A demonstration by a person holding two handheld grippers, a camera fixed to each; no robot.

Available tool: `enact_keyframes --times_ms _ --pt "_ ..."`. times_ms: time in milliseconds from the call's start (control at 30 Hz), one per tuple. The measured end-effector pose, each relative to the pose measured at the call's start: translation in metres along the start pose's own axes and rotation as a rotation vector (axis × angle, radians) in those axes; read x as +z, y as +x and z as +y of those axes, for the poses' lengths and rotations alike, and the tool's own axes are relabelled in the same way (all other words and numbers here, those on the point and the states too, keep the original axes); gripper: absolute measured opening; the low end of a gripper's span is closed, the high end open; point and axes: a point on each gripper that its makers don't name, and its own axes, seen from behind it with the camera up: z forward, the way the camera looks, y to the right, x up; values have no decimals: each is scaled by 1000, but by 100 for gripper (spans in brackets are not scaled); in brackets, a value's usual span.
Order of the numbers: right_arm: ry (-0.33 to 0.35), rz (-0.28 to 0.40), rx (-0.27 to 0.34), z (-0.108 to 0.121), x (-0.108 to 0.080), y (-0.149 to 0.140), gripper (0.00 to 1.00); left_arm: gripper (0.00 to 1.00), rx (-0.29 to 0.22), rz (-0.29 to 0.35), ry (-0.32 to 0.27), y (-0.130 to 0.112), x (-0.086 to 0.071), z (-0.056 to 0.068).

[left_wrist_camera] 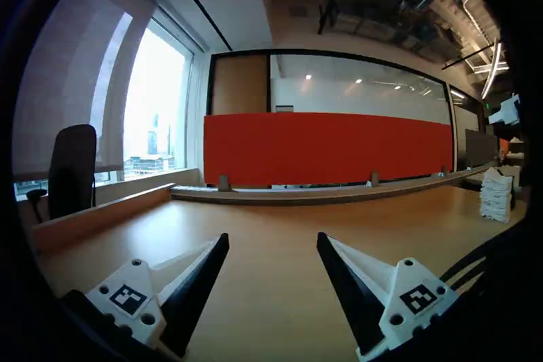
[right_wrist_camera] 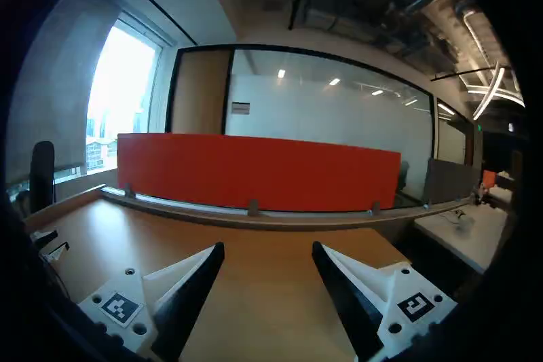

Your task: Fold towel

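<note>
In the left gripper view my left gripper (left_wrist_camera: 272, 238) stands open just above the bare wooden desk (left_wrist_camera: 271, 226), nothing between its black-edged white fingers (left_wrist_camera: 197, 274). A stack of folded white towels (left_wrist_camera: 497, 193) sits at the far right of that desk. In the right gripper view my right gripper (right_wrist_camera: 267, 246) is open too, low over the same kind of wooden desk (right_wrist_camera: 271, 260), with nothing held. At the left edge of that view part of another gripper (right_wrist_camera: 51, 250) shows, small and partly cut off.
An orange divider panel (left_wrist_camera: 326, 148) runs along the desk's far edge. A black office chair (left_wrist_camera: 71, 168) stands at the left by the window. A second, white desk (right_wrist_camera: 468, 233) lies to the right beyond the wooden desk's end.
</note>
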Motion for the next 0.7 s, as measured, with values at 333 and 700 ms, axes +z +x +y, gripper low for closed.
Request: enact_keyframes --times_ms 333,700 --pt "-1 46 -14 13 1 11 100 96 0 0 0 0 -1 -1" --pt "-9 93 28 35 0 1 100 96 0 0 0 -1 -1 -1"
